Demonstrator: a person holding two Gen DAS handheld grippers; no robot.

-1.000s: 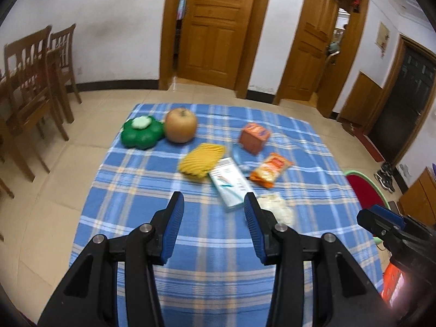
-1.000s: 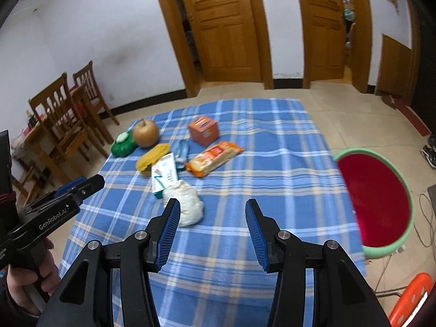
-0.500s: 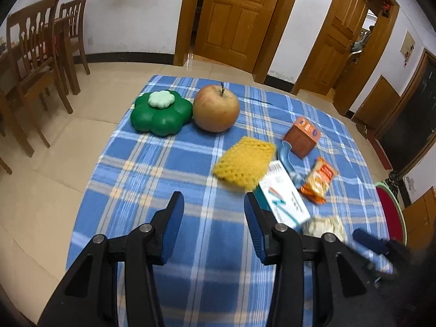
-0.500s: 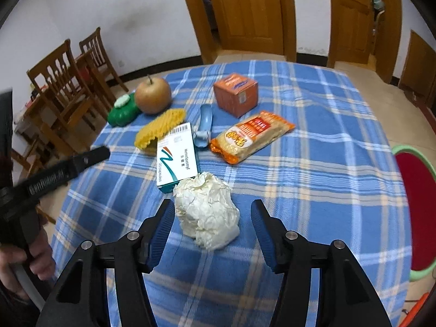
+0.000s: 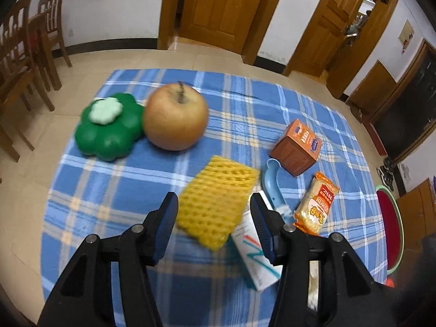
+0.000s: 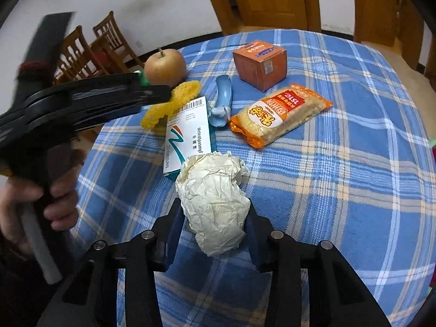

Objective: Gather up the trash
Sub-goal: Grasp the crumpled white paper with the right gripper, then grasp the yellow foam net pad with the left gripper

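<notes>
A crumpled white paper ball (image 6: 215, 201) lies on the blue plaid tablecloth (image 6: 340, 179). My right gripper (image 6: 215, 218) is open with a finger on either side of the ball. My left gripper (image 5: 214, 212) is open, its fingers either side of a yellow foam fruit net (image 5: 216, 209), which also shows in the right wrist view (image 6: 174, 100). A white medicine box (image 6: 188, 133), a blue plastic piece (image 6: 222, 100), an orange snack packet (image 6: 280, 113) and an orange carton (image 6: 260, 64) lie nearby.
An apple (image 5: 175, 117) and a green flower-shaped container (image 5: 109, 126) sit at the table's far left. A red stool with a green rim (image 5: 388, 226) stands to the right. Wooden chairs (image 5: 21, 54) stand at the left, doors behind.
Both grippers moved forward and down. The right one now straddles the paper ball and the left one straddles the yellow foam net. Both stay open.
</notes>
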